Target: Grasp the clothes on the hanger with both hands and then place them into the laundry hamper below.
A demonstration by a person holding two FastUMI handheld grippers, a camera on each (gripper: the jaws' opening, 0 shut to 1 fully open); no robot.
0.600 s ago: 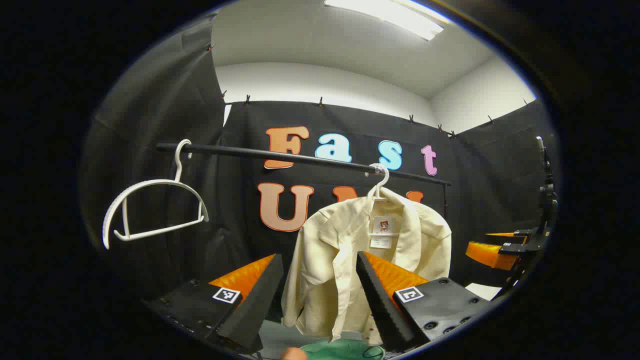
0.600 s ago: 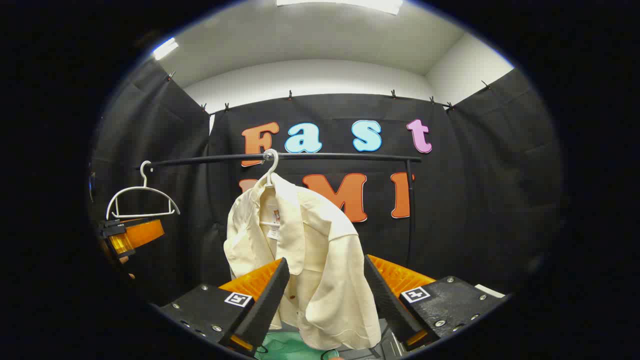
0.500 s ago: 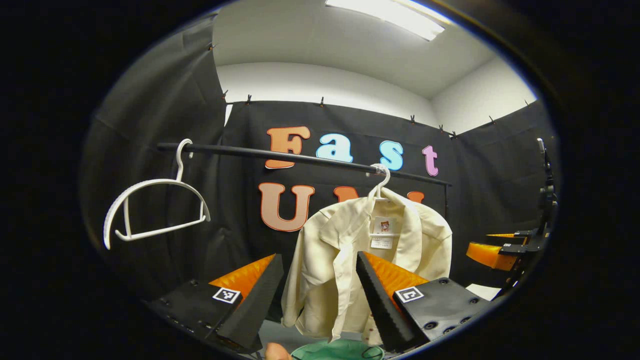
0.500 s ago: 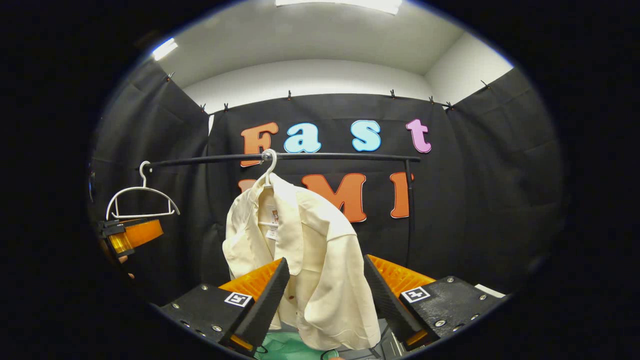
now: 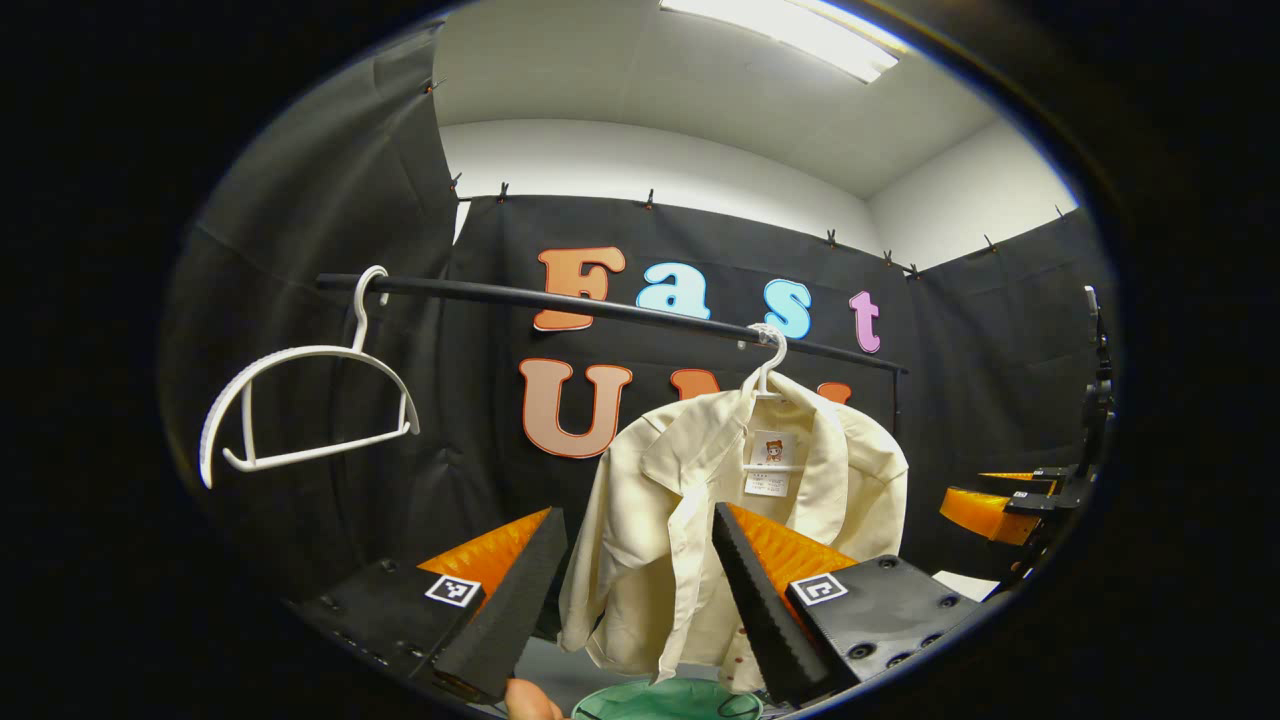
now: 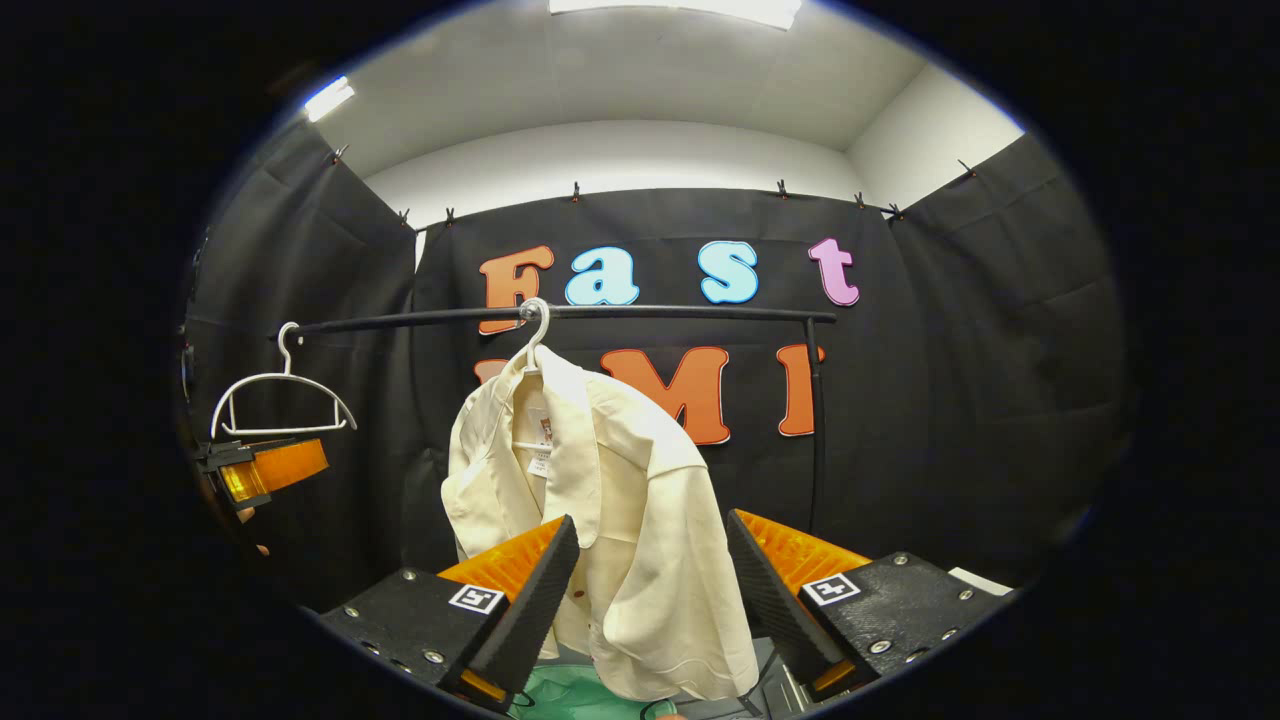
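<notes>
Left gripper view shows the left gripper (image 5: 635, 590) with its two fingers spread wide apart, gripping nothing. Beyond them a cream button-up shirt (image 5: 690, 520) hangs on a white plastic hanger (image 5: 765, 365) hooked over a black horizontal rail (image 5: 600, 308). An empty white plastic hanger (image 5: 300, 405) hangs near the rail's left end. Below the shirt, the green rim of the laundry hamper (image 5: 665, 700) peeks in at the bottom edge. The right gripper (image 5: 1000, 495) appears at the far right. In the right gripper view, the right gripper's fingers also stand apart, short of the shirt, with the hamper's green below, and the left gripper appears at the left edge.
</notes>
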